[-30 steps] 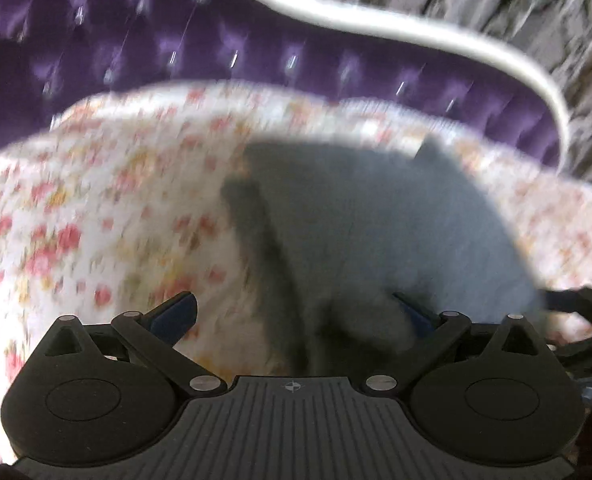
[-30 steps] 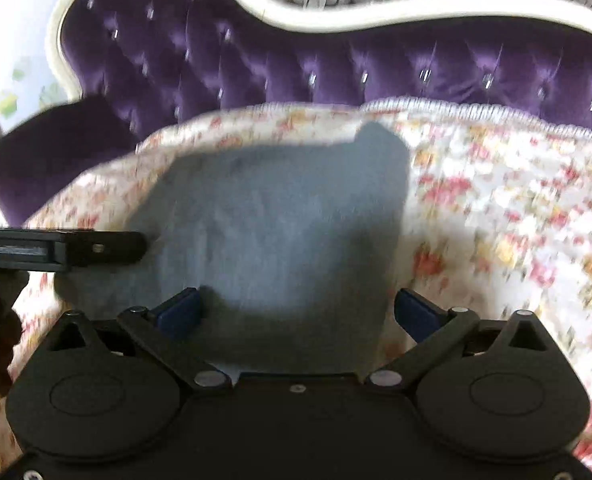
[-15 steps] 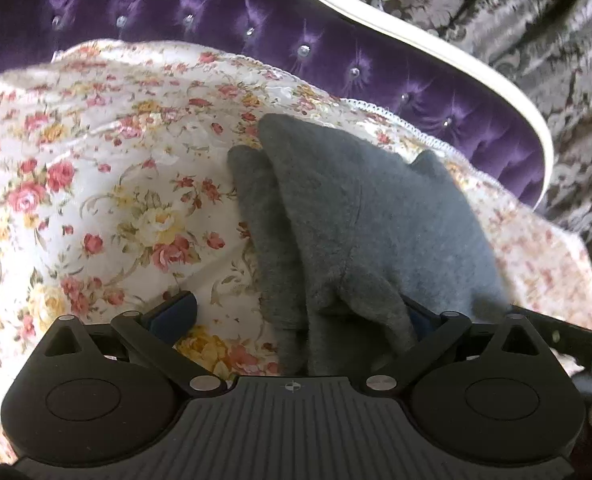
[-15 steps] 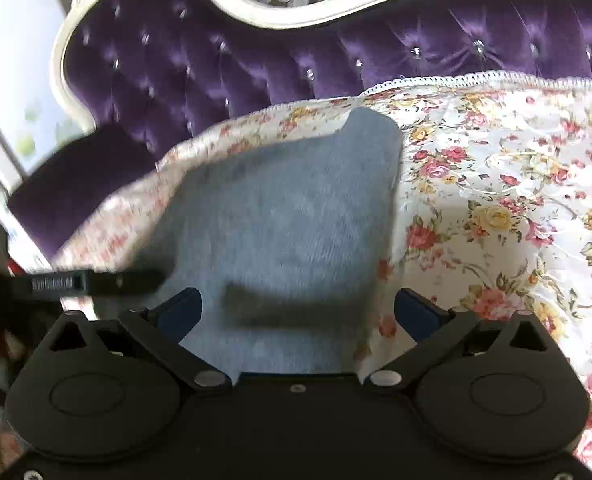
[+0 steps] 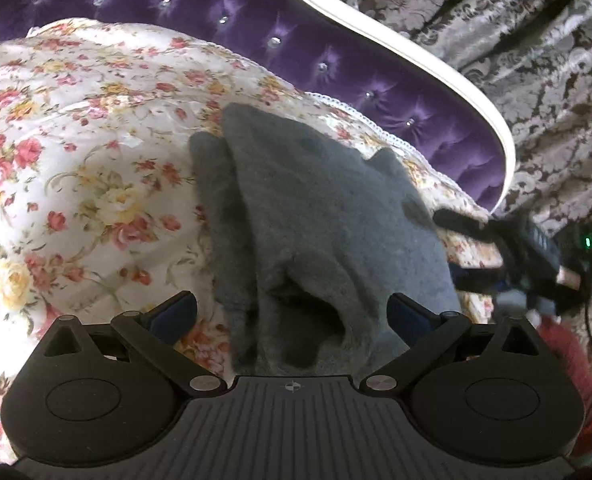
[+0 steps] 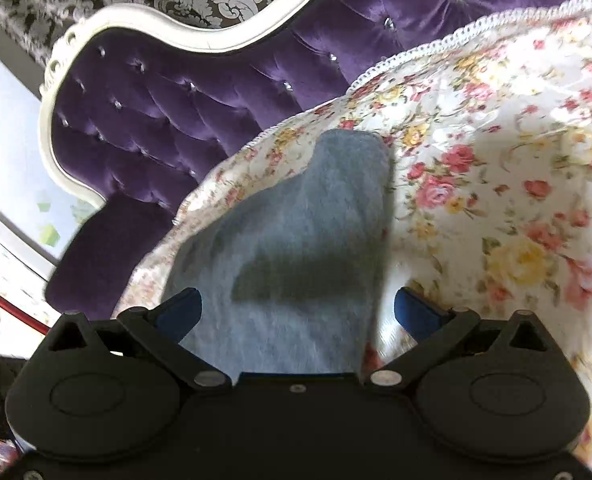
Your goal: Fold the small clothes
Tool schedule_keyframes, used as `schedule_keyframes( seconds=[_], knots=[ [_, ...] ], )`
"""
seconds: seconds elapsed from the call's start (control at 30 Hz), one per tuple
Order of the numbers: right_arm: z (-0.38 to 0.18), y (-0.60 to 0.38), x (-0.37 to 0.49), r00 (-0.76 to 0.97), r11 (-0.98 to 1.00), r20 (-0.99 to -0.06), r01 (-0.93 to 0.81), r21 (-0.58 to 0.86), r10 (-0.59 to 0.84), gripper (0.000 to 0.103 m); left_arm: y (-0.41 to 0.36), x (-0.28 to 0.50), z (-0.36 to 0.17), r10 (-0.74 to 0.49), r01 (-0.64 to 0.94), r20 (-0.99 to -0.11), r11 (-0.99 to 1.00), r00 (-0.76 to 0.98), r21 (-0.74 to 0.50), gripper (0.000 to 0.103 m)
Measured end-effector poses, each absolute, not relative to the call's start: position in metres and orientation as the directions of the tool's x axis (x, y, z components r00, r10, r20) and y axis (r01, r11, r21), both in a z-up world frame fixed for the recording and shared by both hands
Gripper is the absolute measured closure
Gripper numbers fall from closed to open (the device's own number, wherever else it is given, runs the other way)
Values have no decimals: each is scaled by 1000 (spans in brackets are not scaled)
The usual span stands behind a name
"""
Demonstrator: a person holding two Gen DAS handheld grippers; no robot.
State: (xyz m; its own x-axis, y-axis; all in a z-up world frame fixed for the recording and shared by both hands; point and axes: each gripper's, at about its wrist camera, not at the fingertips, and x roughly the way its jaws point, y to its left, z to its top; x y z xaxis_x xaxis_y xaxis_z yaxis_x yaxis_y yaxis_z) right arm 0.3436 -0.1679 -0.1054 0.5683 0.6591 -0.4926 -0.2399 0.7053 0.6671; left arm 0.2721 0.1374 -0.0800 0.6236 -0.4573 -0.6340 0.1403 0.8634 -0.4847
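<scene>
A small grey fleece garment (image 5: 320, 216) lies folded on a floral bedspread (image 5: 75, 128), with a narrower layer sticking out along its left side and a rumpled fold near my left gripper. My left gripper (image 5: 291, 314) stands open just over its near edge, holding nothing. In the right wrist view the same grey garment (image 6: 296, 248) lies flat near the bedspread's left edge, and my right gripper (image 6: 298, 310) hangs open above its near end. The right gripper (image 5: 496, 248) also shows at the right edge of the left wrist view.
A purple tufted headboard (image 6: 199, 92) with a white frame (image 5: 416, 52) curves behind the bedspread (image 6: 496, 160). Patterned curtains (image 5: 516, 40) hang behind it. A red sleeve (image 5: 576, 380) shows at the lower right of the left wrist view.
Both grippers have pulled back and swung outward from the garment. The left gripper no longer reaches into the right wrist view. The garment lies still.
</scene>
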Motion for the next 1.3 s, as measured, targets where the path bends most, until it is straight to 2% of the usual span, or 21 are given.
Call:
schedule_keyframes(
  seconds=[0.13, 0.63, 0.9, 1.0, 1.27, 1.3],
  knots=[
    [-110, -170, 359, 548, 657, -461, -234, 717, 698, 0, 134, 279, -86, -506, 141, -615, 828, 605, -542, 0],
    [-112, -169, 373, 501, 610, -425, -291, 737, 754, 0, 128, 287, -89, -511, 156, -618, 830, 597, -535, 1],
    [-109, -179, 362, 555, 659, -437, -297, 691, 708, 0, 135, 283, -90, -521, 146, -615, 820, 592, -553, 1],
    [-114, -179, 368, 544, 630, -411, -308, 713, 731, 0, 130, 291, -92, -517, 140, -618, 822, 592, -552, 1],
    [-113, -145, 407, 420, 547, -388, -381, 745, 821, 0, 108, 314, -91, -512, 178, -641, 840, 572, -512, 1],
    [-113, -143, 406, 416, 551, -394, -383, 741, 819, 0, 107, 313, -91, -522, 188, -634, 835, 571, -517, 5]
  ],
)
